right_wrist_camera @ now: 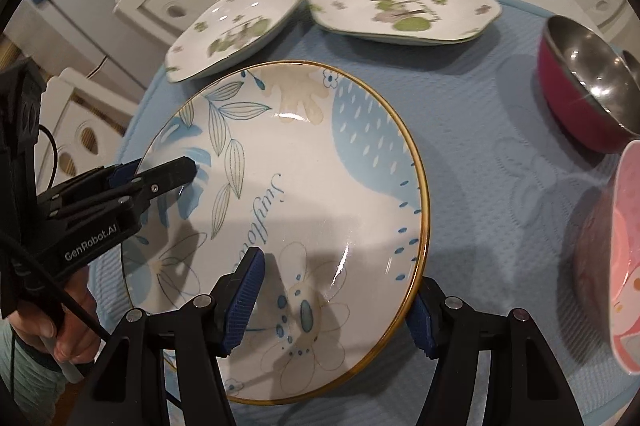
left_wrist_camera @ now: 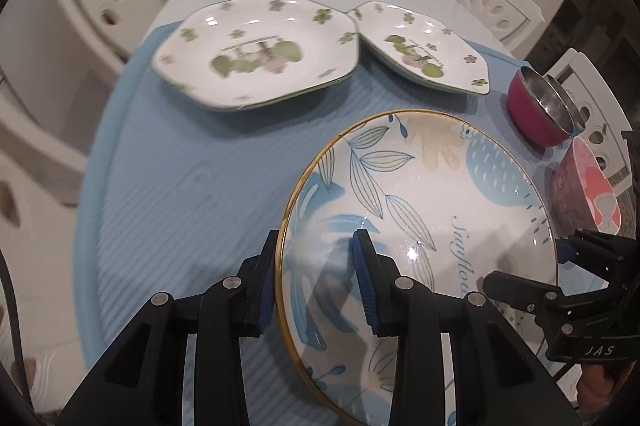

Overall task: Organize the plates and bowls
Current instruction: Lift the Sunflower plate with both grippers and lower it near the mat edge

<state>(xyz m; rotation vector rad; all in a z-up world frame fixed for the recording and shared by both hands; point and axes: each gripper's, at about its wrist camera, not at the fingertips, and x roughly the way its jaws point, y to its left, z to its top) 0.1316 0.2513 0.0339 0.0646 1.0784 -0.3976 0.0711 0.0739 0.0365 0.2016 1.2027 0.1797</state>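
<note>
My left tool [left_wrist_camera: 316, 290] straddles the near-left rim of the round blue-leaf plate [left_wrist_camera: 420, 226], one pad under the gold edge and one on the glazed face, clamped on it; my right tool [right_wrist_camera: 336, 302] takes the same plate at its opposite, right-hand rim, its fingers either side of the edge and closed on it as far as I can tell. The plate rides tilted between the two tools, above the blue mat [left_wrist_camera: 180, 186] on the worktop. The two green-flowered plates [left_wrist_camera: 256, 50] lie straight ahead, beyond the plate's far edge, touching at one corner, the left one larger in my left view. The red steel bowl [right_wrist_camera: 580, 90] and the pink bowl [right_wrist_camera: 628, 266] sit off to the right, nearer my right tool. In my judgement the plate must travel forward, away from both tools, to land on a flowered plate.
</note>
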